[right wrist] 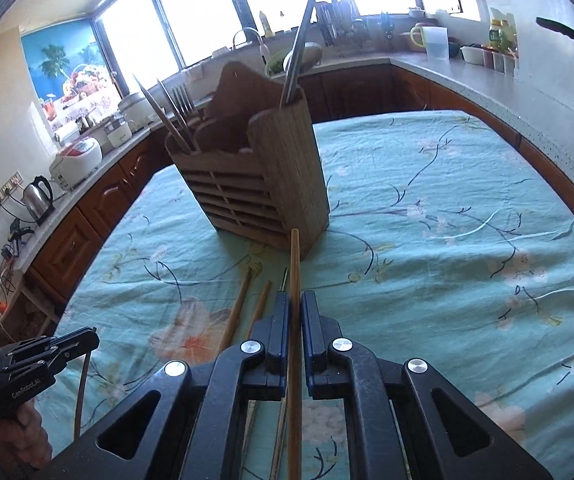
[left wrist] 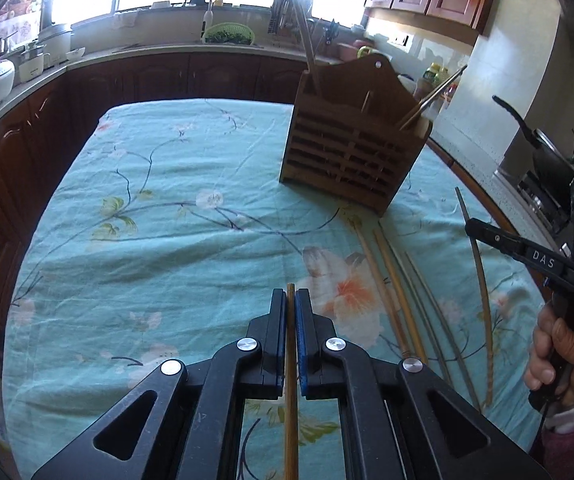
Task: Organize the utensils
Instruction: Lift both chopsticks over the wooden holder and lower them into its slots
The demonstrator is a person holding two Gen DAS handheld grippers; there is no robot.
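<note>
- The left gripper (left wrist: pixel 291 300) has its blue-padded jaws pinched on a single wooden chopstick (left wrist: pixel 291 380), which runs lengthwise between the pads, its tip just clearing the fingertips.
- The right gripper (right wrist: pixel 295 300) is likewise clamped on a second wooden chopstick (right wrist: pixel 295 280), whose far end juts well past the fingertips toward the holder.
- In the left wrist view the right gripper shows at the right edge (left wrist: pixel 471 225), gripped by a person's hand (left wrist: pixel 553 356) with a pink sleeve cuff below it, and a chopstick hangs in a curve under its tip.
- In the right wrist view the left gripper sits at the lower left (right wrist: pixel 87 338), a thin stick hanging down from its fingers.
- Loose chopsticks (left wrist: pixel 391 300) lie side by side on the cloth between the two grippers, their far ends pointing toward the holder.
- The wooden utensil holder (left wrist: pixel 351 148) stands upright on the table, slatted at the front, with a tall shaped back board; chopsticks and a few metal utensils already lean out of its compartments.
- A teal floral tablecloth (left wrist: pixel 159 208) covers the table.
- Around it run a countertop and dark wood cabinets (left wrist: pixel 23 152), with a rice cooker (right wrist: pixel 77 160) and an electric kettle (right wrist: pixel 39 198) on the counter.
</note>
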